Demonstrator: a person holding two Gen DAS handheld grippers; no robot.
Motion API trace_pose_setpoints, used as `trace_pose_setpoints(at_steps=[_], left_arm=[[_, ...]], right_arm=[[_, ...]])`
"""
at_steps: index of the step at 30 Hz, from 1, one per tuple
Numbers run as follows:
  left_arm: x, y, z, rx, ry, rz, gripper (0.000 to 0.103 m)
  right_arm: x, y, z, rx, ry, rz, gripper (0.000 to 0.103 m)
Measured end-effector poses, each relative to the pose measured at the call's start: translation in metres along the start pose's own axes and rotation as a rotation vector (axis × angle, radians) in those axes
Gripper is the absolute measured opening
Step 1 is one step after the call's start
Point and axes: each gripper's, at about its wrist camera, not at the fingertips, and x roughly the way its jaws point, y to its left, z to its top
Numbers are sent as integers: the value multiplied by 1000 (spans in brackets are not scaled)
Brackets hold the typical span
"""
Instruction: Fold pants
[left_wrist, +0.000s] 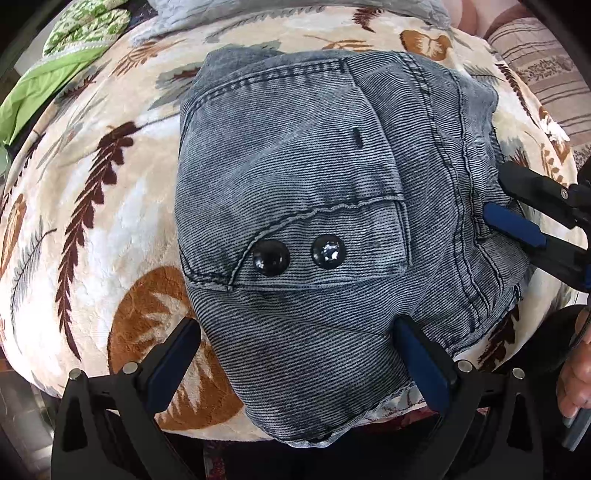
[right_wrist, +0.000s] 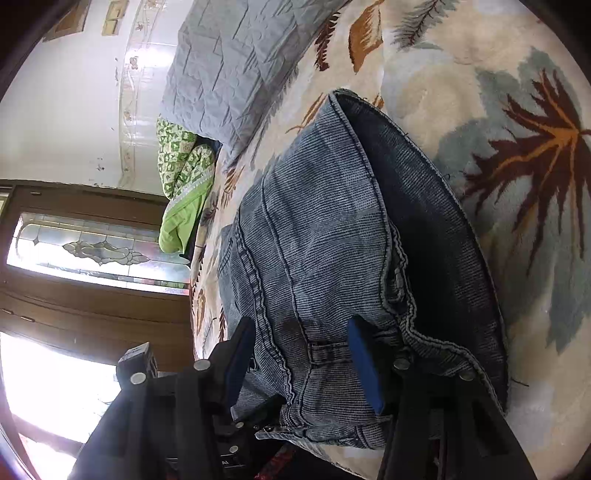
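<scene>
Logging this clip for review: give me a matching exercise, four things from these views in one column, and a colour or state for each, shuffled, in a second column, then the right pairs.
Things:
1. pants
2. two buttons
3. left gripper
4. quilt

Colour or state:
A. shiny black
B. pale grey, stitched
C. faded blue denim, folded into a bundle on the leaf-print blanket
D. jaws wide open, one finger over the blanket, the other over the denim

Pairs: 1-C, 2-A, 3-D, 4-B
</scene>
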Motion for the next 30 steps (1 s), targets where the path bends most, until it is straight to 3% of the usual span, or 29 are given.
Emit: trace_pose_setpoints(at_steps=[8, 13, 16, 24, 27, 30], left_arm=[[-14, -11, 14, -19, 71, 32, 103], [-57, -6, 28, -33, -70, 51, 103], [-66, 0, 43, -38, -111, 104, 103], [-33, 21, 70, -54, -91, 221, 103], [-9, 25, 73, -51, -32, 202, 103], [-2, 28, 74, -74, -52, 174, 103]], right_arm=[[-6, 1, -5, -13, -20, 3, 56], [-18, 25, -17, -130, -82, -60, 57], [-26, 45, -22, -221, -144, -38, 57], [-21, 58, -17, -256, -199, -53, 57], [-11, 53, -12, -231, -170, -75, 57], [5, 43, -6, -191, -122, -147, 57]])
